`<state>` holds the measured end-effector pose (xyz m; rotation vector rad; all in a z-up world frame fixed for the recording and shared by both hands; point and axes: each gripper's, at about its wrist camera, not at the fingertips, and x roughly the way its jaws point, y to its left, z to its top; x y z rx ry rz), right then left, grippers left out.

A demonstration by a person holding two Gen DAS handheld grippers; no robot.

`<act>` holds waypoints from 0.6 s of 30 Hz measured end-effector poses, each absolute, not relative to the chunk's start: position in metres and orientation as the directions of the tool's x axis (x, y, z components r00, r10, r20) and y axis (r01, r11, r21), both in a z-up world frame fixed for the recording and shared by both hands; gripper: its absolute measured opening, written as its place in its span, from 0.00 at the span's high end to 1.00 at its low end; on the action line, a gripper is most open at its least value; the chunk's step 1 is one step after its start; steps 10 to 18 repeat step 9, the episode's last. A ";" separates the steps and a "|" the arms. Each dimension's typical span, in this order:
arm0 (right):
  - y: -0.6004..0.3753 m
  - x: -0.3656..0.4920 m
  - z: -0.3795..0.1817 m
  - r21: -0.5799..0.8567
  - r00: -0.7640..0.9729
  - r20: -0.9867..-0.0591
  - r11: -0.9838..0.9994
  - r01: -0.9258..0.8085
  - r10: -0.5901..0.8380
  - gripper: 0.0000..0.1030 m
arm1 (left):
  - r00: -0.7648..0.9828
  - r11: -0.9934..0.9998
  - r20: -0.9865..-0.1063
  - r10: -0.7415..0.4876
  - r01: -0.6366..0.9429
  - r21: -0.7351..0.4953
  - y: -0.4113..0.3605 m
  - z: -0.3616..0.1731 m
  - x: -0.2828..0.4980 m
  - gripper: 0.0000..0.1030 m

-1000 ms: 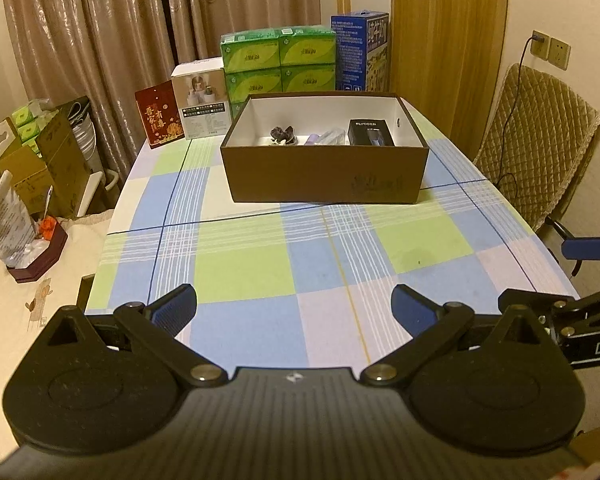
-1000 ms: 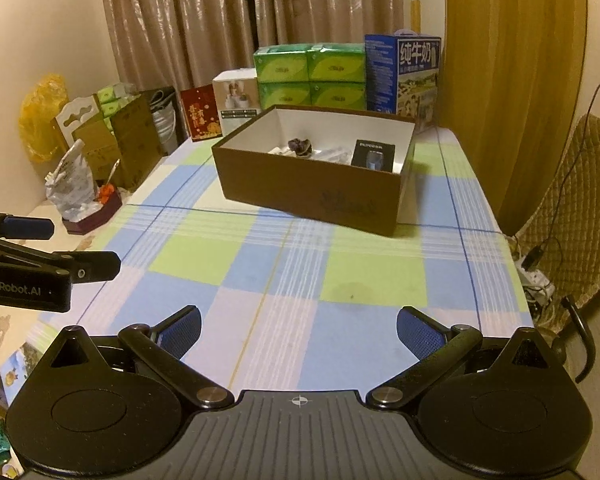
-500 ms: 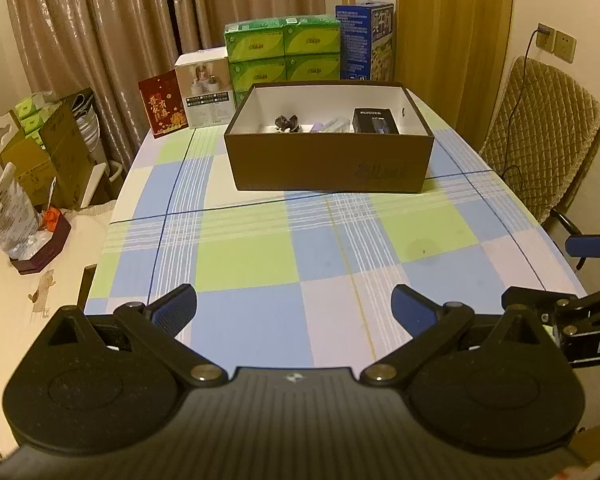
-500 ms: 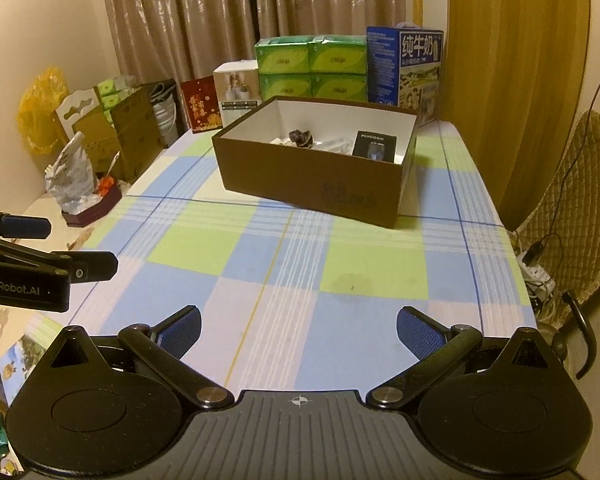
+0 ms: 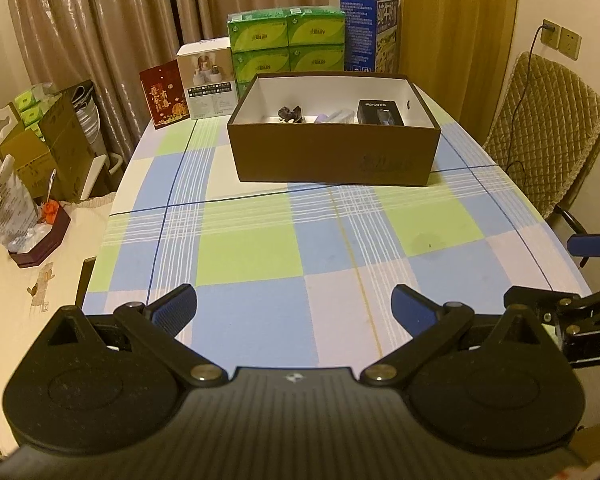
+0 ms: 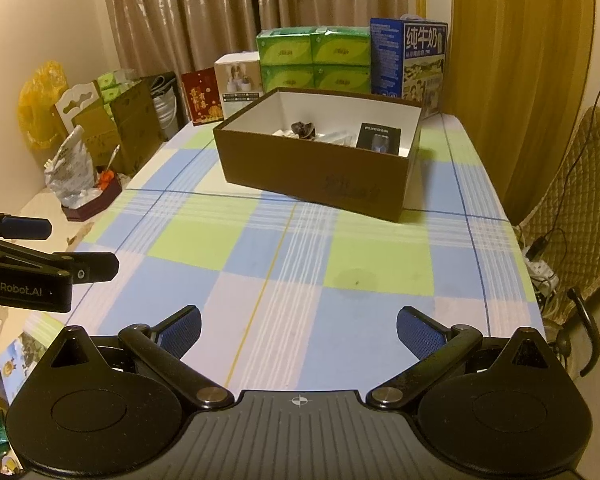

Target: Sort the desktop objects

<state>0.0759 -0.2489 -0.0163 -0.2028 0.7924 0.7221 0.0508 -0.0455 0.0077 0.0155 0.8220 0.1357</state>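
Your left gripper (image 5: pixel 294 306) and right gripper (image 6: pixel 298 330) both sit at the bottom of their frames, fingers spread wide and holding nothing. The brown box (image 5: pixel 334 156) stands upper centre on the checked tablecloth (image 5: pixel 252 248), a black packet (image 5: pixel 380 112) and small items inside.

We see a smooth checked cloth (image 5: pixel 252 248) on the table, and a matt brown cardboard box (image 5: pixel 332 156) with a white paper-like lining. Our left gripper (image 5: pixel 294 304) looks like matt black plastic with ribbed blue pads (image 5: pixel 408 304). The far green packs (image 5: pixel 286 46) shine glossy; the right chair cover (image 5: pixel 540 128) is quilted fabric.
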 end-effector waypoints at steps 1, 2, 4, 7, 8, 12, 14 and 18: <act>-0.248 0.076 -0.017 0.095 0.479 -0.712 0.745 -0.660 0.514 0.02 | 0.672 0.991 -0.730 0.127 -0.116 0.066 -0.045 0.007 0.052 0.01; -0.247 0.077 -0.017 0.096 0.477 -0.713 0.745 -0.660 0.514 0.02 | 0.671 0.991 -0.730 0.126 -0.115 0.065 -0.045 0.007 0.053 0.01; -0.245 0.080 -0.017 0.098 0.475 -0.714 0.745 -0.660 0.515 0.02 | 0.673 0.991 -0.729 0.126 -0.115 0.065 -0.044 0.007 0.054 0.01; -0.243 0.083 -0.018 0.098 0.473 -0.716 0.745 -0.660 0.514 0.02 | 0.673 0.990 -0.728 0.132 -0.118 0.071 -0.043 0.006 0.057 0.01; -0.242 0.084 -0.018 0.098 0.473 -0.716 0.744 -0.660 0.514 0.02 | 0.673 0.990 -0.728 0.135 -0.120 0.072 -0.042 0.006 0.058 0.01; -0.242 0.084 -0.018 0.098 0.473 -0.716 0.744 -0.660 0.514 0.02 | 0.672 0.990 -0.728 0.136 -0.122 0.072 -0.041 0.006 0.060 0.01; -0.242 0.084 -0.018 0.098 0.473 -0.716 0.744 -0.660 0.514 0.02 | 0.672 0.990 -0.728 0.136 -0.122 0.072 -0.041 0.006 0.060 0.01; -0.242 0.084 -0.018 0.098 0.473 -0.716 0.744 -0.660 0.514 0.02 | 0.672 0.990 -0.728 0.136 -0.122 0.072 -0.041 0.006 0.060 0.01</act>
